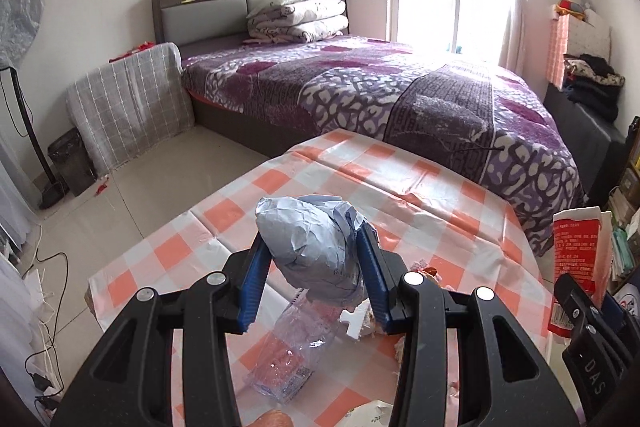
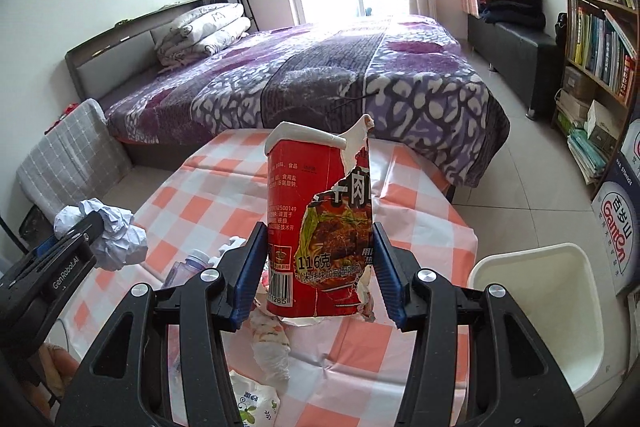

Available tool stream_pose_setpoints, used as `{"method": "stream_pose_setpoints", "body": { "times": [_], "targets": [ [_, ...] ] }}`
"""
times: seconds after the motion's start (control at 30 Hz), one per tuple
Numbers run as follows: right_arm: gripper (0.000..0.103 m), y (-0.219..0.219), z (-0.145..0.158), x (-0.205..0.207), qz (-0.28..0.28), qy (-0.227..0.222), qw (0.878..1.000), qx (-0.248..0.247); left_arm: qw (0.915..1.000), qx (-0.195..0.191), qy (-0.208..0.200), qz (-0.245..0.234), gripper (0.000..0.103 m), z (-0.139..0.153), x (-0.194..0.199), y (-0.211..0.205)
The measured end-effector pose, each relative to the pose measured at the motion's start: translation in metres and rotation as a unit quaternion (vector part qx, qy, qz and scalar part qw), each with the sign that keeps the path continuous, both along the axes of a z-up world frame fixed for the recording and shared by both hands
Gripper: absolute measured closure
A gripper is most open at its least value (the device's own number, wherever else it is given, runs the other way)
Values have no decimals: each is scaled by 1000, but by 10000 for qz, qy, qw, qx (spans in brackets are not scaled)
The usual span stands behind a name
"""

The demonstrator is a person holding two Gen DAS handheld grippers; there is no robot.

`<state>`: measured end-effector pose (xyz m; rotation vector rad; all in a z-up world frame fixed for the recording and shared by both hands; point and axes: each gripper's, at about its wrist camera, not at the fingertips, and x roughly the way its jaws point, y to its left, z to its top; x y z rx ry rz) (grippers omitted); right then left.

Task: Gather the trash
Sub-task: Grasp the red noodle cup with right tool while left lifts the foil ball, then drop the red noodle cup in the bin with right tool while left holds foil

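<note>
The left claw (image 1: 314,259) pinches a crumpled ball of pale grey-blue paper (image 1: 312,243) between its ribbed blue pads, held above the desk (image 1: 400,187), whose glossy plastic cloth is checked orange and white and creased along its folds. The right claw (image 2: 318,267) pinches a torn red noodle cup (image 2: 320,227), a tall paper cylinder with a white rolled rim and one side ripped open into a ragged flap. Below them on the desk lie a crushed clear plastic bottle (image 1: 284,359), a wad of white tissue (image 2: 272,351) and a floral-printed wrapper (image 2: 252,403). A white plastic bin (image 2: 536,319) stands just beside the desk's right edge; a bed (image 1: 380,95) under a fuzzy purple blanket lies beyond.
</note>
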<state>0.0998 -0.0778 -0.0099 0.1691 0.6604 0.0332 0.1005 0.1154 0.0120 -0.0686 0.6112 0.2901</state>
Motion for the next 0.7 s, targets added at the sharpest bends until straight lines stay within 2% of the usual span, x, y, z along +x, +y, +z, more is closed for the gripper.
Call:
{"method": "stream_pose_setpoints", "body": {
  "times": [0.13, 0.7],
  "targets": [
    [54, -6, 1, -3, -88, -8, 10000, -31, 9999, 20, -99, -77, 59, 3, -4, -9],
    [54, -34, 5, -18, -414, -97, 9989, -185, 9988, 42, -52, -482, 59, -3, -3, -47]
  ]
}}
